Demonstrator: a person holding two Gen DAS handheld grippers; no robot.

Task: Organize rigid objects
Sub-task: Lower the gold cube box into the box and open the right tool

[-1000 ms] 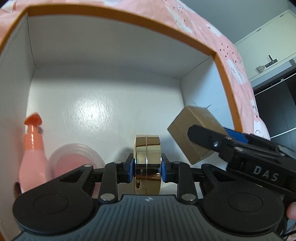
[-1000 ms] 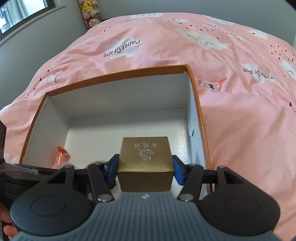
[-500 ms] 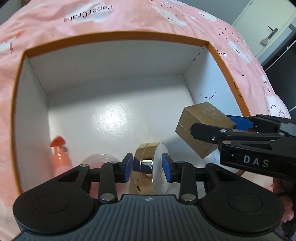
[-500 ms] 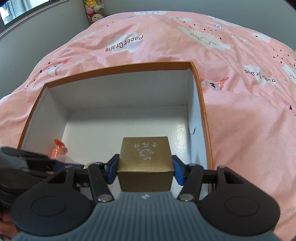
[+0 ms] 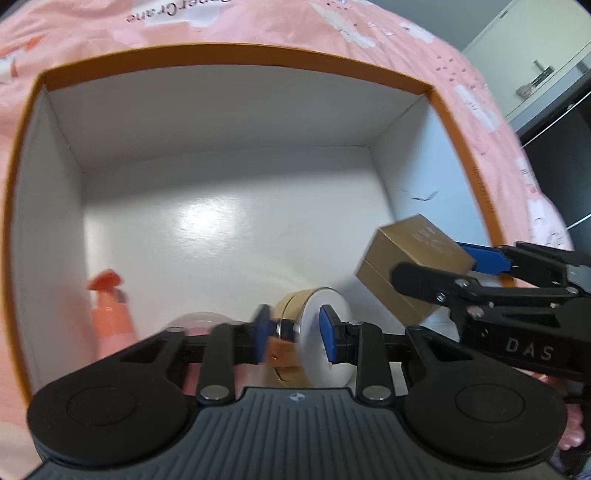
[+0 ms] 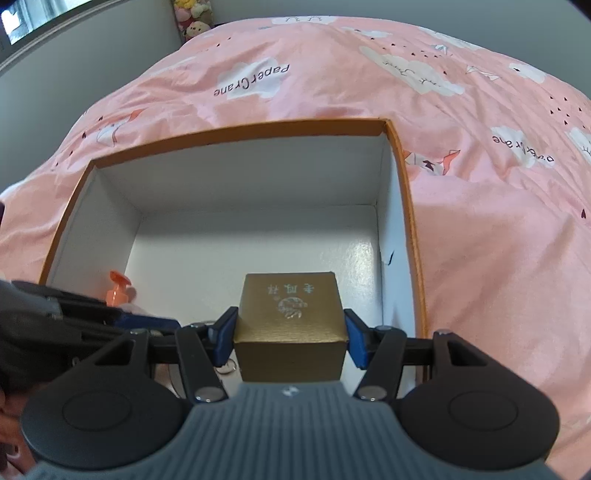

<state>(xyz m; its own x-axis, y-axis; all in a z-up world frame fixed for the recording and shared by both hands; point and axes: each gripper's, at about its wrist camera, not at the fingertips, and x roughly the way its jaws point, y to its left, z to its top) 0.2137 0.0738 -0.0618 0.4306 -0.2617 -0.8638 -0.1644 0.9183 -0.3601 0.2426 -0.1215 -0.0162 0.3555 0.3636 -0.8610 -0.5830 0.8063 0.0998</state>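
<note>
An open white box with an orange rim (image 5: 236, 50) (image 6: 258, 127) lies on the pink bedspread. My left gripper (image 5: 295, 330) is open above the box's near side; a round gold compact (image 5: 314, 332) leans loose between its spread pads. My right gripper (image 6: 290, 338) is shut on a gold cube box (image 6: 290, 314), held over the box's right near part; the cube box also shows in the left wrist view (image 5: 410, 266). A pink pump bottle (image 5: 109, 314) (image 6: 118, 291) and a clear-lidded pink jar (image 5: 195, 325) sit at the box's near left.
The pink bedspread (image 6: 480, 221) surrounds the box. A white cabinet (image 5: 535, 62) and a dark opening stand at the right in the left wrist view. Plush toys (image 6: 192, 18) sit far back by the wall. The box's far floor (image 5: 221, 221) is bare.
My left gripper has opened and let go of the gold compact, which has tilted over, and has drawn back and up. The right gripper still holds the cube box, almost unmoved.
</note>
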